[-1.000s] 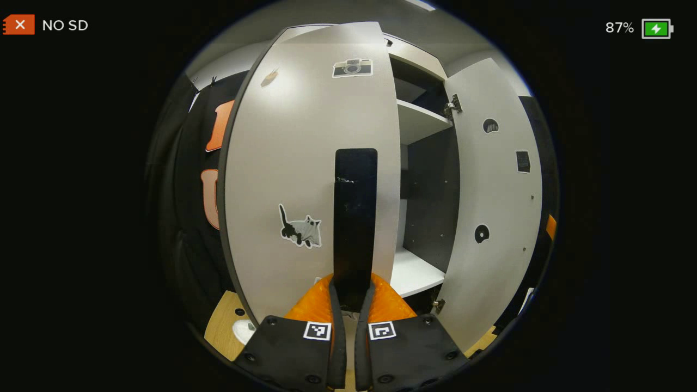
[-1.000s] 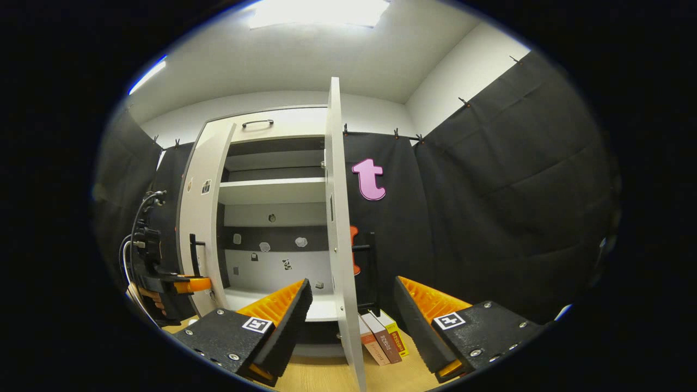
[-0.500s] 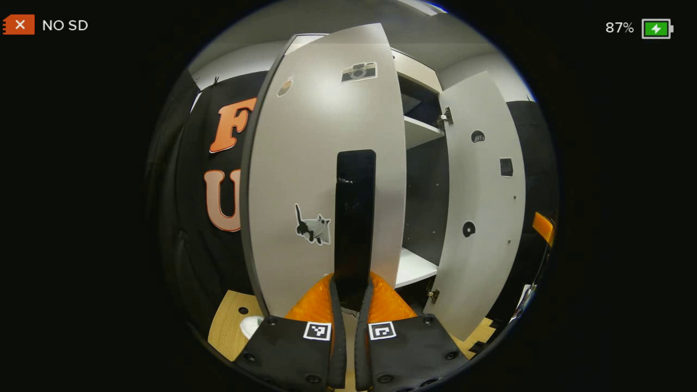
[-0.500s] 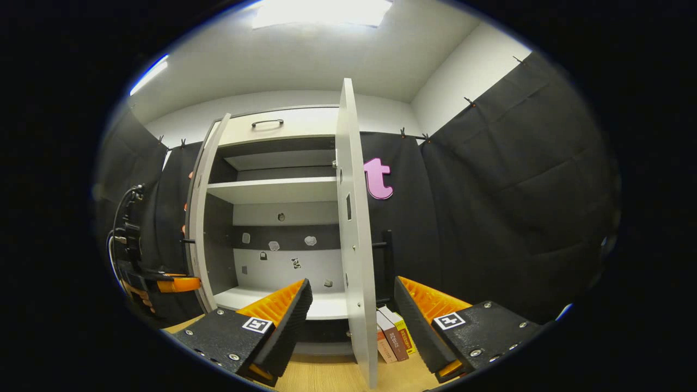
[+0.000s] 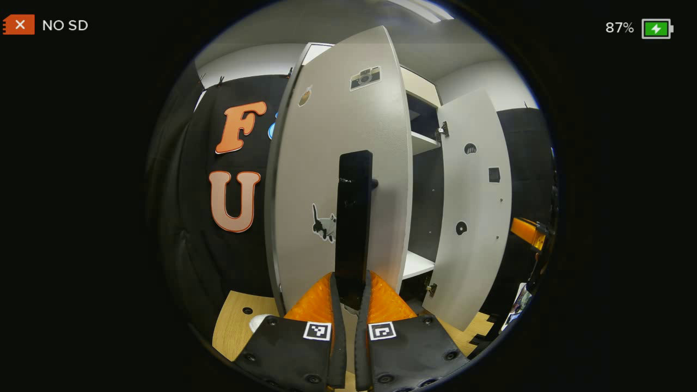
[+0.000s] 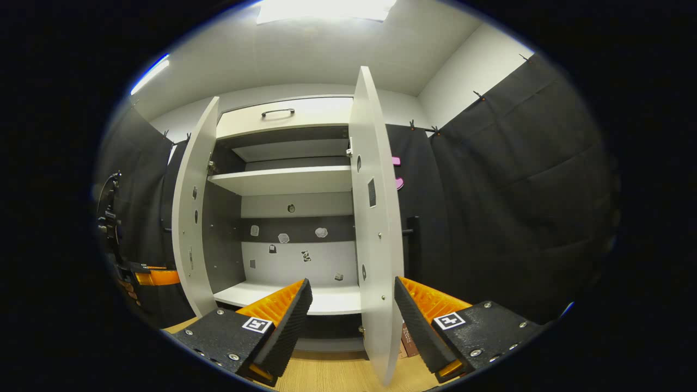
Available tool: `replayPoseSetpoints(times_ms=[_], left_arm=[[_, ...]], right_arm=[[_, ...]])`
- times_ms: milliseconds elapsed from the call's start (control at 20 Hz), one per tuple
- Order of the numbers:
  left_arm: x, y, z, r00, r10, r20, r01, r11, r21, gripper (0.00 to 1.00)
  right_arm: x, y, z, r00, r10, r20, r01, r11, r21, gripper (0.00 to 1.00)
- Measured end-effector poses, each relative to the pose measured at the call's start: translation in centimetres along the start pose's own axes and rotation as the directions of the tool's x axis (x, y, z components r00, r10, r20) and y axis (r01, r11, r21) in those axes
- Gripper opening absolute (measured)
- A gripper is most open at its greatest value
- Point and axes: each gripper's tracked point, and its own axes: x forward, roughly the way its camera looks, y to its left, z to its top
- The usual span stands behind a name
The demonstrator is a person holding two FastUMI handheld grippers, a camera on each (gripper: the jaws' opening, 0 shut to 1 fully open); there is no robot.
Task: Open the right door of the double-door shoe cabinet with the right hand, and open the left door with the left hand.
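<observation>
Left gripper (image 5: 349,296) on grey left door's (image 5: 337,163) handle (image 5: 354,218)

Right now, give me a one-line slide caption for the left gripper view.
Left tongs shut on the left door's black handle, right door standing open.

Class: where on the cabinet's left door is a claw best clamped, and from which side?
Grip the black vertical bar handle on the left door, coming from the front. It stands off the flat panel, so fingers fit either side, as the left claw shows.
</observation>
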Motion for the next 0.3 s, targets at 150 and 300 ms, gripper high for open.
replayPoseSetpoints(times_ms=[150, 300], left_arm=[[-0.3, 0.3, 0.2, 0.999, -0.033, 0.017, 0.032, 0.999, 0.006, 0.09], [-0.4, 0.3, 0.3, 0.998, -0.066, 0.026, 0.065, 0.998, 0.005, 0.09]], right_arm=[[0.6, 0.9, -0.6, 1.0, 0.014, -0.013, -0.014, 1.0, -0.009, 0.92], [1.4, 1.7, -1.7, 0.999, 0.021, -0.03, -0.022, 1.0, -0.016, 0.92]])
